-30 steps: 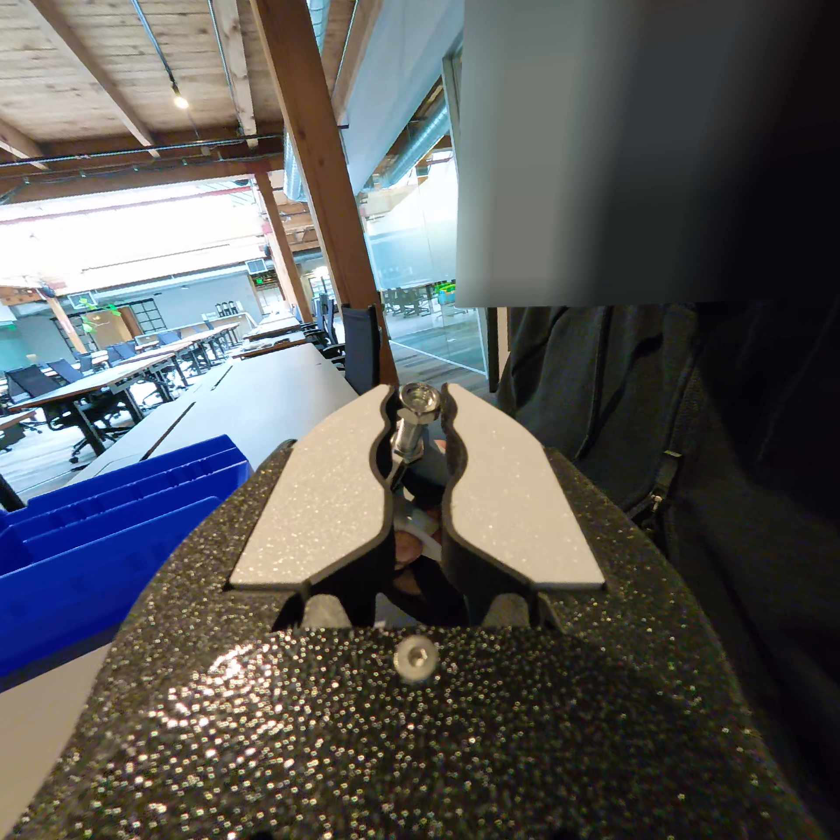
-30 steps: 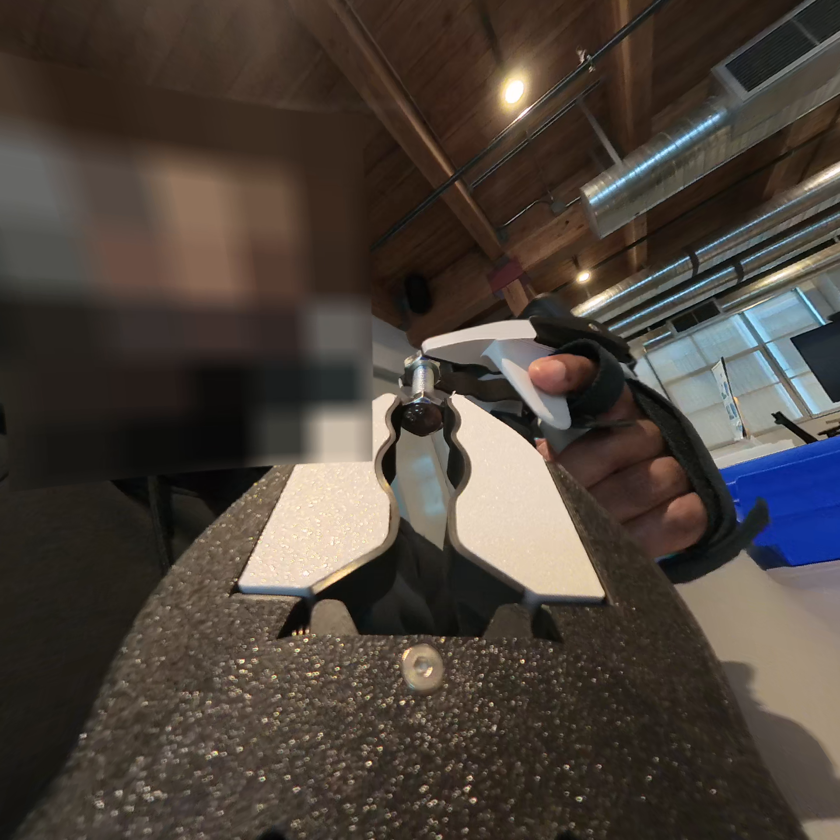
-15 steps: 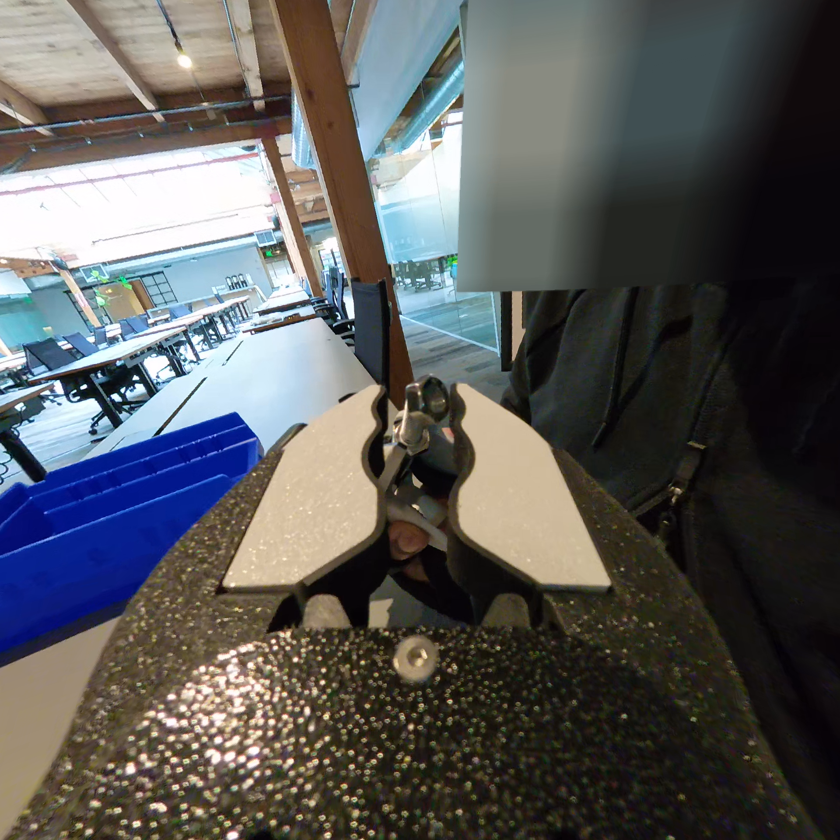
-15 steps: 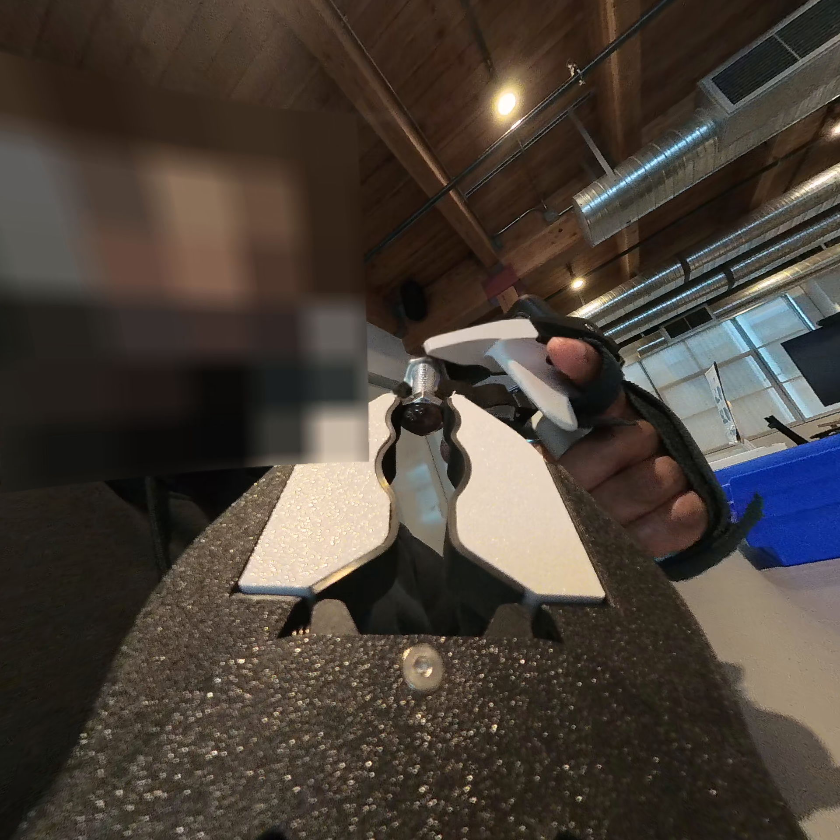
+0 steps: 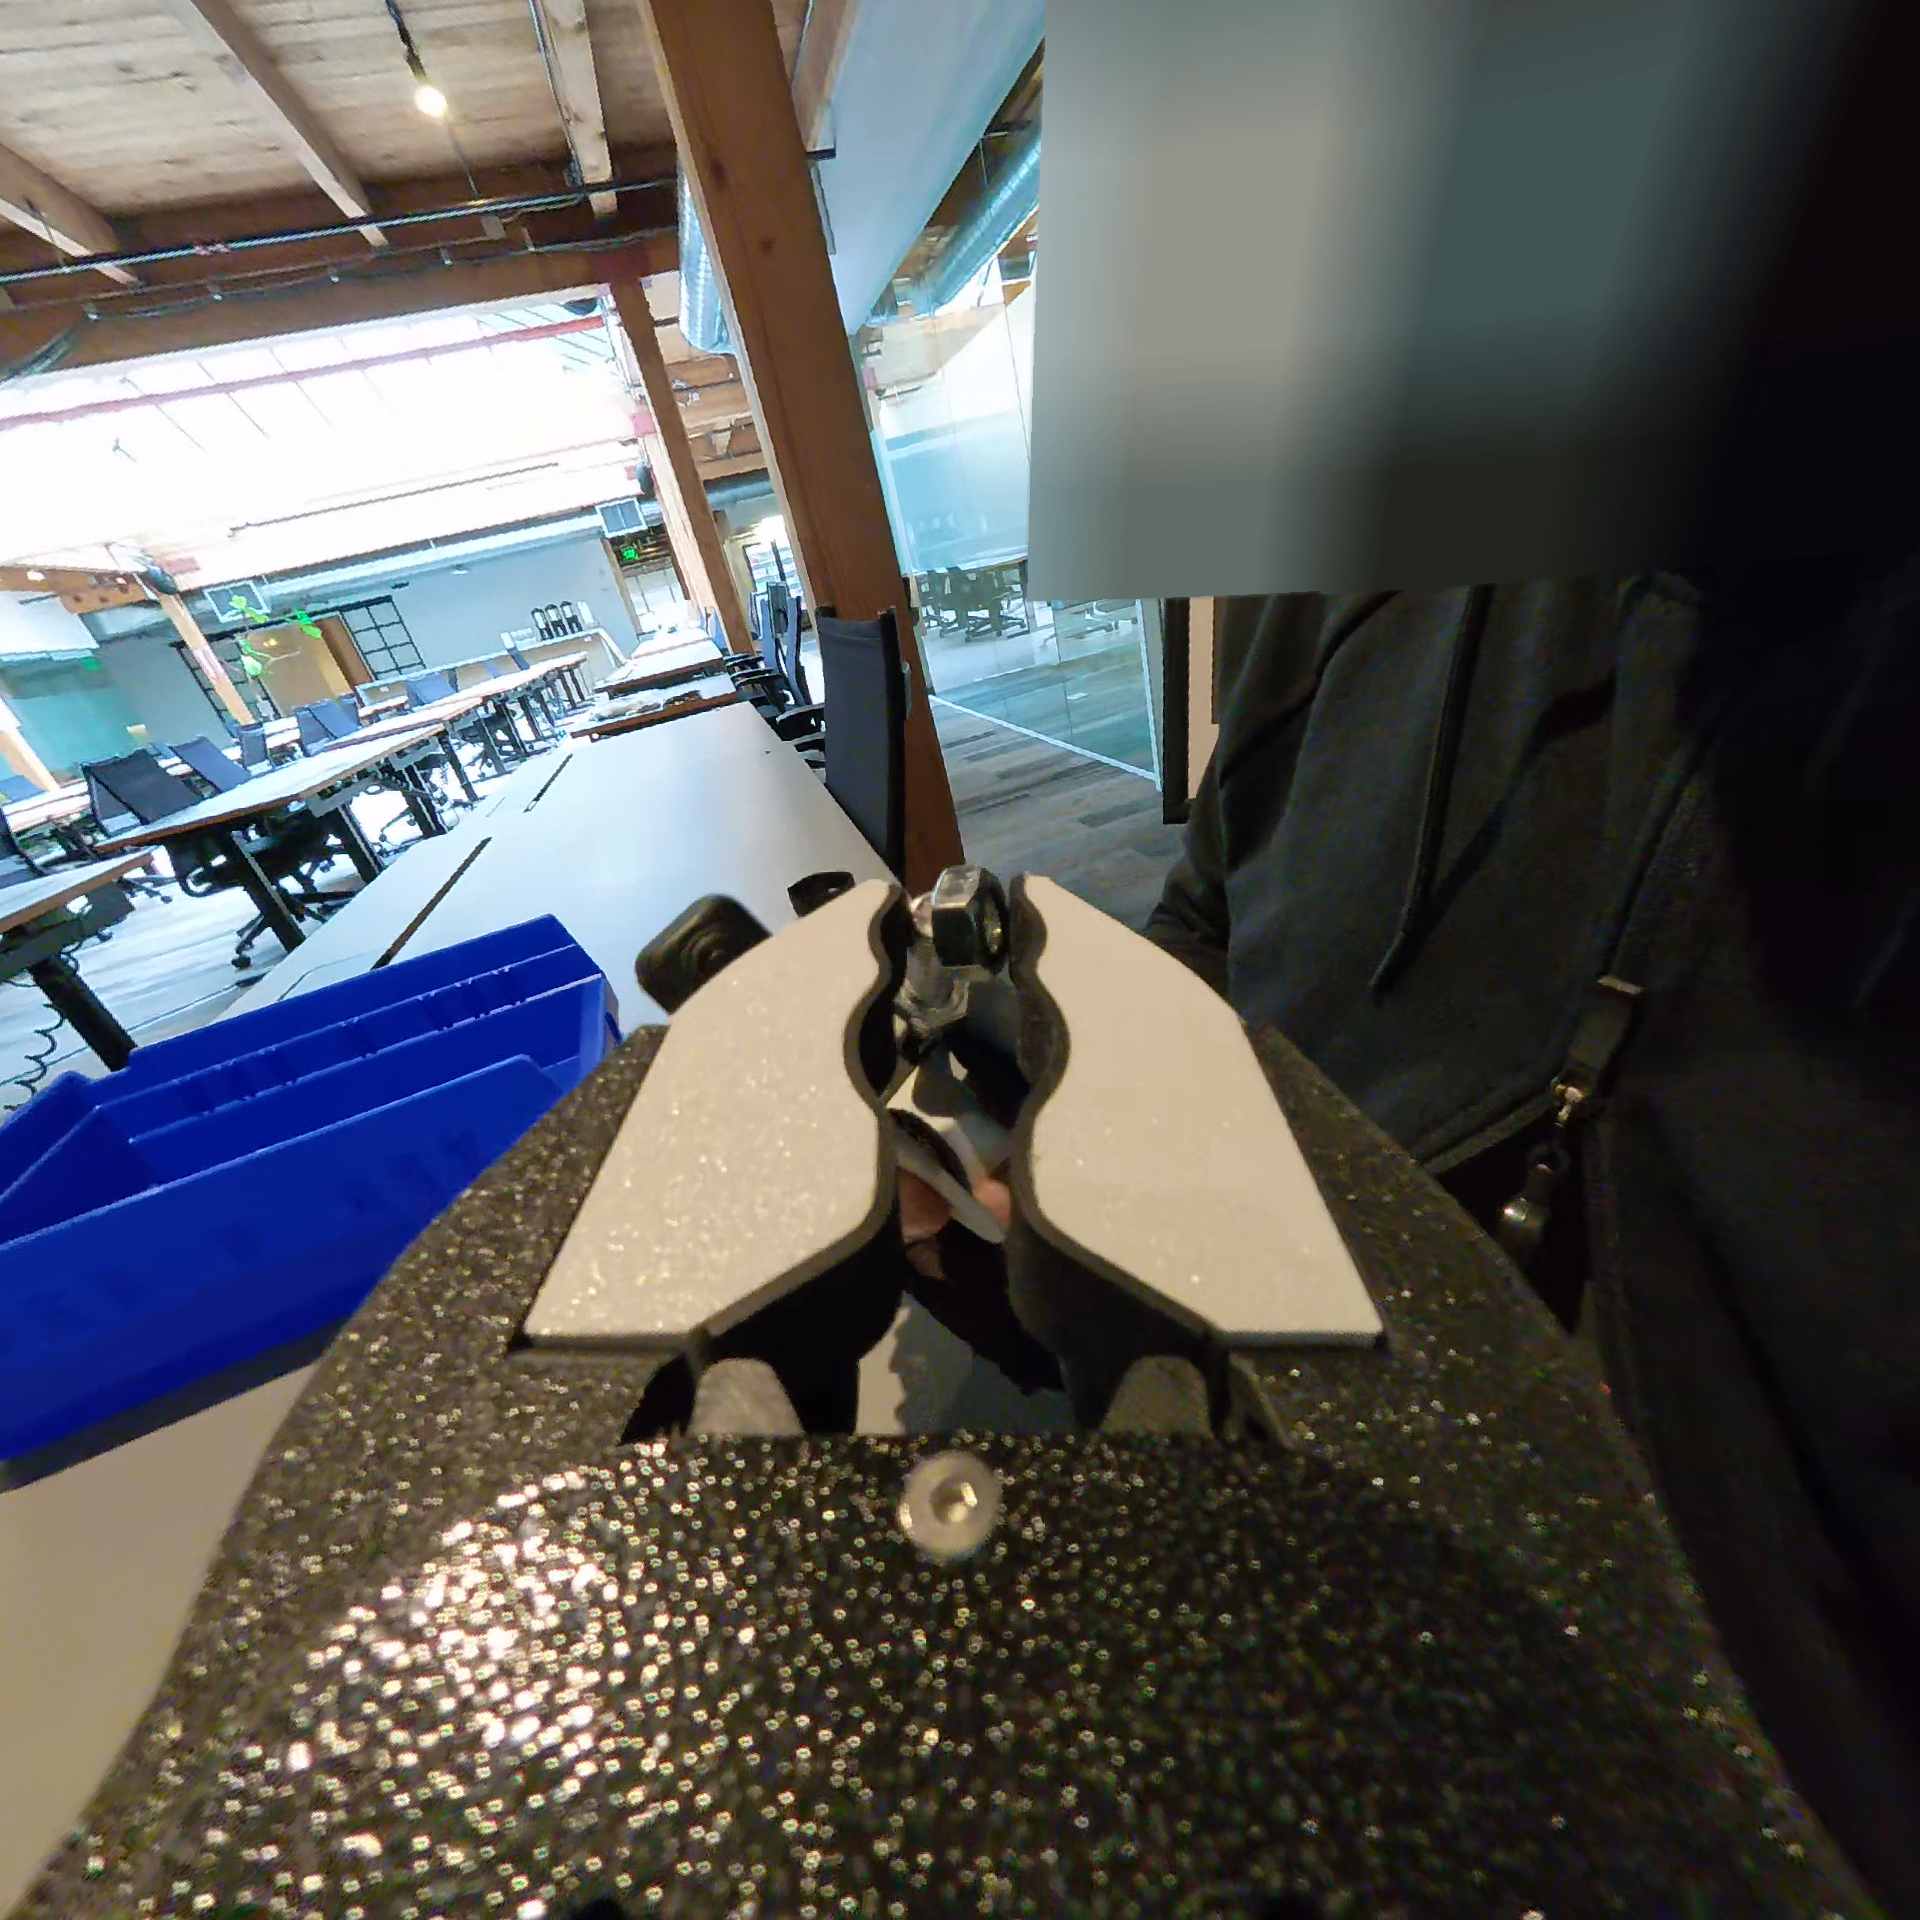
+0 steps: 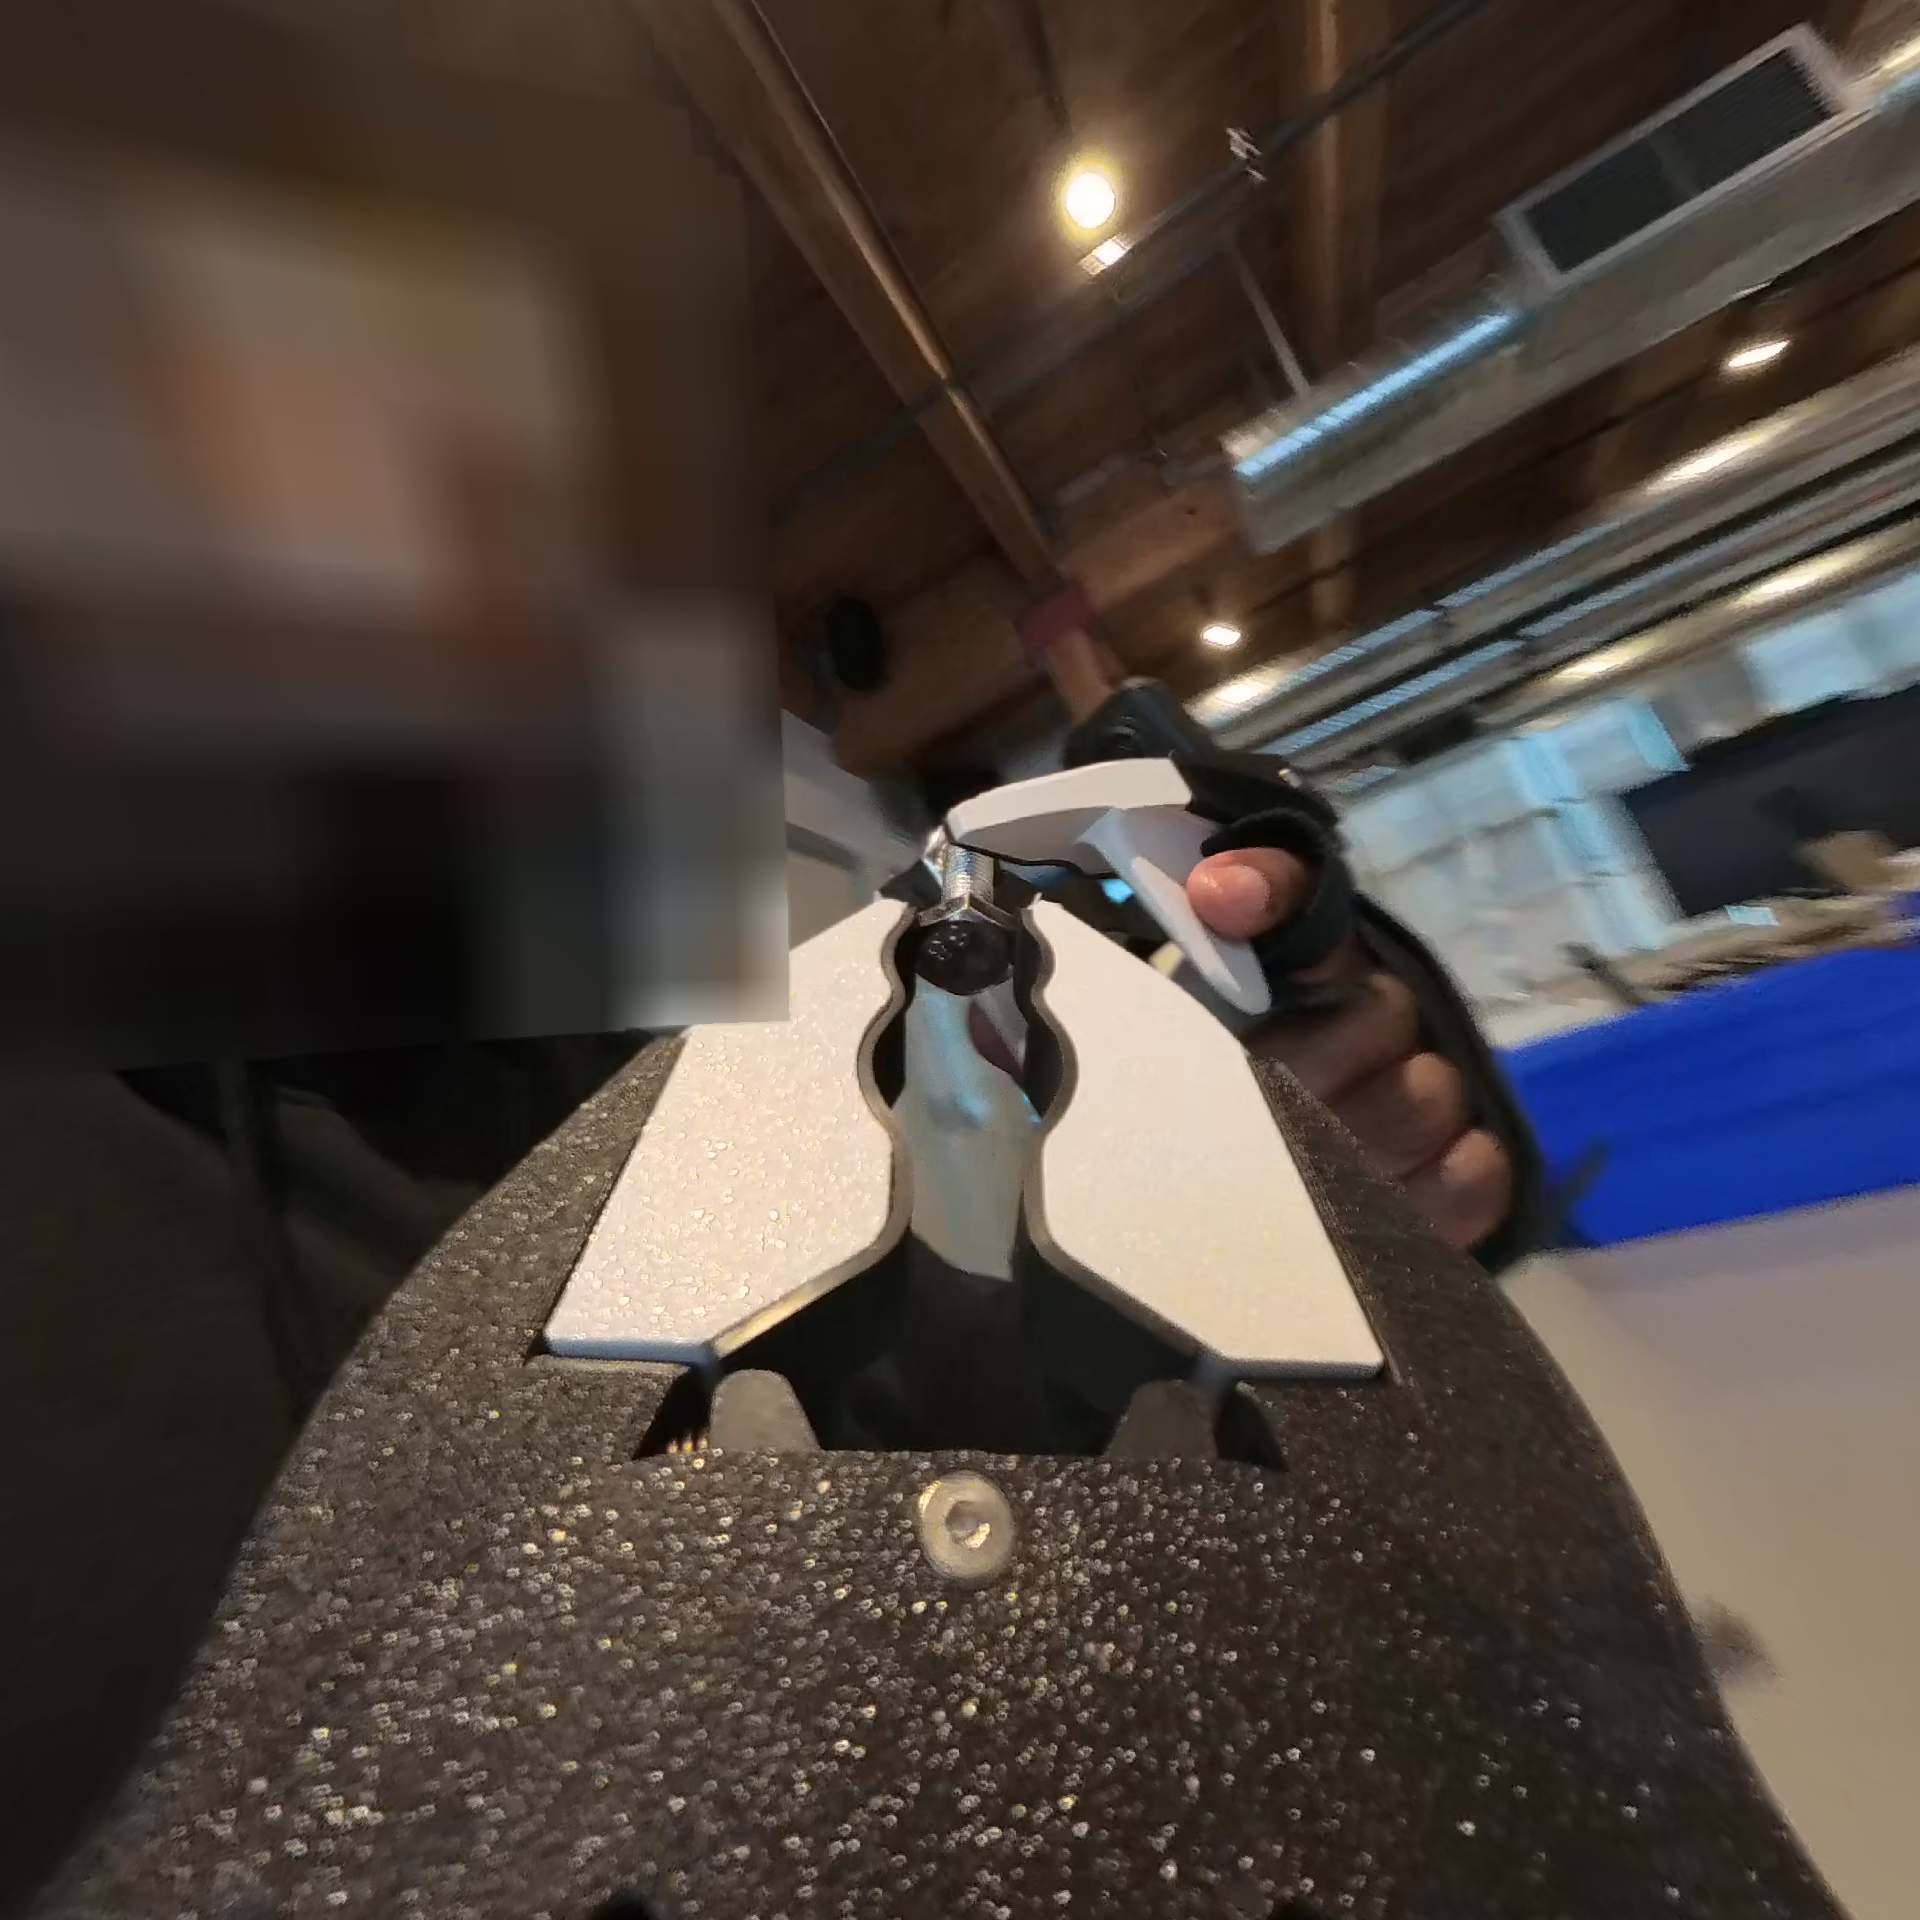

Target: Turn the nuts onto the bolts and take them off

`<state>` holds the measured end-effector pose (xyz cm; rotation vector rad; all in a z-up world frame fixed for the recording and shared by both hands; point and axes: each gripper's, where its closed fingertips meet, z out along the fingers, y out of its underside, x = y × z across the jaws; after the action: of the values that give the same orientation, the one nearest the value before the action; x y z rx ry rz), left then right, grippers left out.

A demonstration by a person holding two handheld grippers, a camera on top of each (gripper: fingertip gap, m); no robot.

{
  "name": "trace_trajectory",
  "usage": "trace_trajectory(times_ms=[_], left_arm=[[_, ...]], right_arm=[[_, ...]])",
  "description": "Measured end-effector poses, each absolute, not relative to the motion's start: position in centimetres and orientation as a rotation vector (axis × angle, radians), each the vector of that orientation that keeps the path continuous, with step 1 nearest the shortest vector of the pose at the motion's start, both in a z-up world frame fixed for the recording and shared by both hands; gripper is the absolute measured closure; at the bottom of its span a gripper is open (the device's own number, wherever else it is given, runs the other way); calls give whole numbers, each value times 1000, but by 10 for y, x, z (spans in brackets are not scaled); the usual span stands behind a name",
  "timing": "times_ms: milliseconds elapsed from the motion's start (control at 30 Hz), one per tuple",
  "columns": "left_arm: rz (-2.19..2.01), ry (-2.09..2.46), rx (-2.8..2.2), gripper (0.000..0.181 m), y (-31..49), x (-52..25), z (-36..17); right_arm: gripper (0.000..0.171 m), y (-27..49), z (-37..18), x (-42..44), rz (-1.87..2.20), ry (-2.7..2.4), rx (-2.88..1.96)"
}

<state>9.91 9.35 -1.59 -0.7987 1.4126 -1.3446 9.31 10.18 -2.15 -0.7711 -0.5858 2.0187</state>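
Observation:
In the left wrist view my left gripper is shut on a hex nut at its fingertips. A silver threaded bolt runs from the nut down and away to the right gripper's pale fingers, seen through the gap. In the right wrist view my right gripper is shut on the bolt's dark hex head. The bolt's shaft points up into the left gripper, held by a gloved hand. Both grippers are held in the air, tip to tip.
Blue bins stand on the grey table to the left, and show blurred in the right wrist view. The person's dark jacket is close behind the grippers. A wooden post stands beyond the table. My left and right fingertips are right by each other.
Both grippers have stayed shut while twisting against each other. The left gripper has tilted in the right view, the nut face now looks darker, and the right view is blurred from motion.

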Motion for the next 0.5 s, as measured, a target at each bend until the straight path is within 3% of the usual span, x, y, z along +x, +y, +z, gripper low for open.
trace_trajectory(times_ms=[233,500], left_arm=[[-1402,1386,-831,164,98,99,-22],[-1719,1446,-846,164,89,91,-35]], right_arm=[[154,106,-28,93,1832,-614,-847],[154,99,-44,88,1949,-683,-948]])
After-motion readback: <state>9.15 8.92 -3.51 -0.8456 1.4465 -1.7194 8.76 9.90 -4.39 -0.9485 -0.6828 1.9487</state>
